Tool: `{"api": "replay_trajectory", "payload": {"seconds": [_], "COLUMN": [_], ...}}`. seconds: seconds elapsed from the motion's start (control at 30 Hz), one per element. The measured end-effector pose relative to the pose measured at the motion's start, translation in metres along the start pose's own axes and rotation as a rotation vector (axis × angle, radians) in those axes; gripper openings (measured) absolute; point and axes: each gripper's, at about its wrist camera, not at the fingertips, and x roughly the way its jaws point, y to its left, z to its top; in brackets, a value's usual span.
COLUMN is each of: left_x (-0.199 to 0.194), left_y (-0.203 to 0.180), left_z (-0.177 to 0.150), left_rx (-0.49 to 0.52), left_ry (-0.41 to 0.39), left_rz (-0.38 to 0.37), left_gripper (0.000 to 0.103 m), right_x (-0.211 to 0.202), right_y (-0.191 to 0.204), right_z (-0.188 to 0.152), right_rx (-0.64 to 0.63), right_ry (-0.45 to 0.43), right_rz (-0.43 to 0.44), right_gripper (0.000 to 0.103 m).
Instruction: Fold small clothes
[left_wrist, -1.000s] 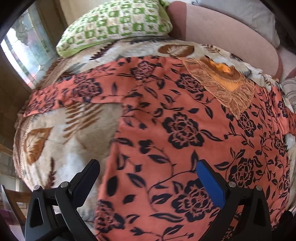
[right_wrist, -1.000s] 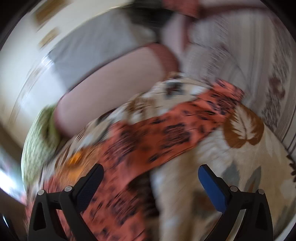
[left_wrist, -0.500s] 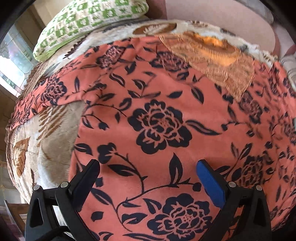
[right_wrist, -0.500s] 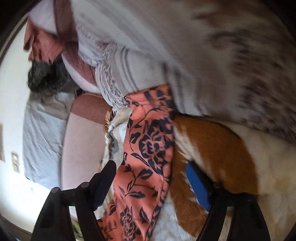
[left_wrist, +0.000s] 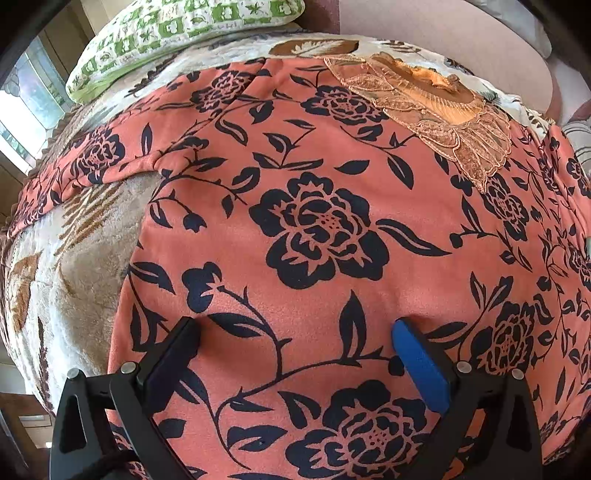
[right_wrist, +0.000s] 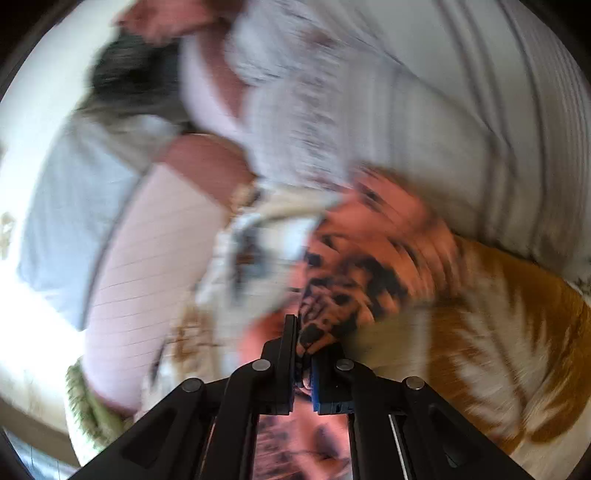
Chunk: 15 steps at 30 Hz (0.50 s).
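An orange garment with black flowers (left_wrist: 325, 229) lies spread flat on a leaf-patterned blanket (left_wrist: 74, 266), its embroidered neckline (left_wrist: 436, 110) at the far side. My left gripper (left_wrist: 295, 332) is open, its fingertips pressing on the garment's near part. In the blurred right wrist view, my right gripper (right_wrist: 303, 347) is shut on the garment's sleeve (right_wrist: 362, 258) and holds it lifted off the blanket (right_wrist: 498, 325).
A green checked pillow (left_wrist: 184, 33) lies at the bed's far left. A pink headboard (left_wrist: 443, 33) runs along the back. A striped white cloth (right_wrist: 424, 110) and a grey pillow (right_wrist: 74, 203) lie beyond the sleeve. A window (left_wrist: 26, 110) is at left.
My left gripper came down until its open fingers touch the garment. My right gripper closed on the sleeve and is moving fast with it, blurring its view.
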Motion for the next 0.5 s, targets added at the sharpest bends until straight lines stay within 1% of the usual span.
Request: {"api": "replay_trajectory", "payload": {"seconds": [0.03,0.07,0.1,0.13,0.2,0.23,0.3,0.37,0.4,0.43,0.47,0.5], "left_x": [0.0,-0.002,-0.006,-0.014,-0.033,-0.041,-0.058,-0.072,-0.079,-0.086,-0.091,-0.096], "left_y": [0.001,0.002,0.006,0.011,0.023,0.029,0.042,0.053,0.059,0.065,0.067,0.07], "left_z": [0.001,0.003,0.008,0.008,0.007,0.007,0.007,0.007,0.006,0.004,0.003,0.001], "left_rx": [0.007,0.008,-0.002,-0.021,-0.042,-0.046,-0.049,-0.048,-0.049,-0.051,-0.054,-0.059], "left_ry": [0.025,0.043,0.038,0.008,-0.062,-0.089,-0.132,-0.155,-0.17,-0.188,-0.201,-0.214], "left_rz": [-0.008,-0.021,-0.028,-0.028,-0.018,-0.013,-0.001,0.009,0.012,0.019,0.029,0.04], "left_gripper": [0.103,0.103,0.103,0.103,0.103,0.103,0.103,0.103,0.103,0.103,0.103,0.103], "right_x": [-0.009,-0.024,-0.029,-0.04,-0.062,-0.073,-0.084,-0.084,-0.081,-0.072,-0.07,-0.061], "right_y": [0.011,0.033,0.045,0.065,0.107,0.134,0.171,0.209,0.221,0.238,0.245,0.258], "right_z": [-0.002,-0.005,-0.007,-0.012,-0.033,-0.05,-0.079,-0.123,-0.139,-0.164,-0.18,-0.209], "right_rx": [-0.016,-0.04,-0.053,-0.079,-0.148,-0.195,-0.264,-0.32,-0.334,-0.353,-0.364,-0.388], "right_ry": [-0.008,-0.016,-0.017,-0.016,-0.001,0.016,0.048,0.117,0.155,0.217,0.249,0.305], "right_rz": [0.034,0.1,0.133,0.183,0.284,0.341,0.41,0.481,0.508,0.542,0.555,0.573], "right_gripper": [0.006,0.006,0.006,0.006,0.006,0.006,0.006,0.006,0.006,0.006,0.006,0.006]}}
